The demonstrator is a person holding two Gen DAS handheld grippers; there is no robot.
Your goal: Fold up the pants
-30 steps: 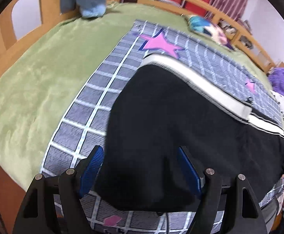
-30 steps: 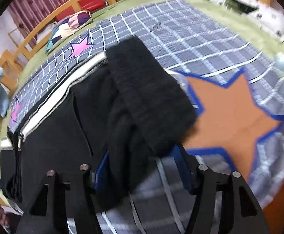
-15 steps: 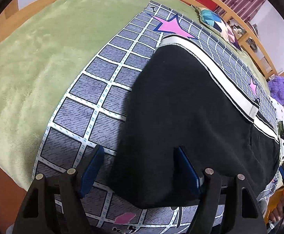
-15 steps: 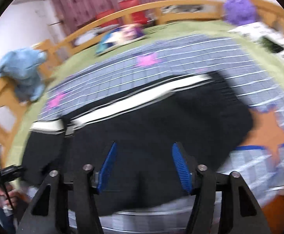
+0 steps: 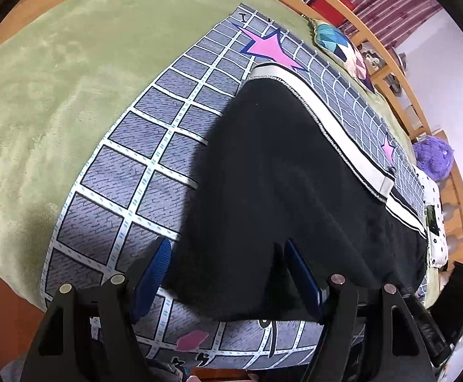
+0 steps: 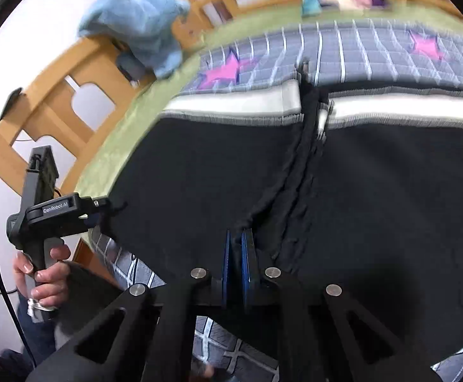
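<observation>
Black pants (image 5: 279,191) with a white side stripe (image 5: 327,121) lie folded on a grey checked blanket (image 5: 129,165). My left gripper (image 5: 226,248) stands open over the pants' near left corner; one finger is off the cloth and the other is above it. The right wrist view shows that same left gripper (image 6: 99,211) at the pants' left edge, held by a hand (image 6: 43,270). My right gripper (image 6: 236,235) is shut at the near end of a raised ridge in the black pants (image 6: 199,165), pinching that fold.
The blanket has pink stars (image 5: 266,47) and lies on a green bedcover (image 5: 72,73). A wooden bed rail (image 6: 50,102) runs around the bed. A blue plush toy (image 6: 139,28) sits by the rail, with a cushion (image 5: 339,44) and a purple plush (image 5: 432,159) further along.
The right gripper let go of the folded pant leg, swept left across the pants and shut its jaws on a fold. The left gripper tilted down slightly and stays open.
</observation>
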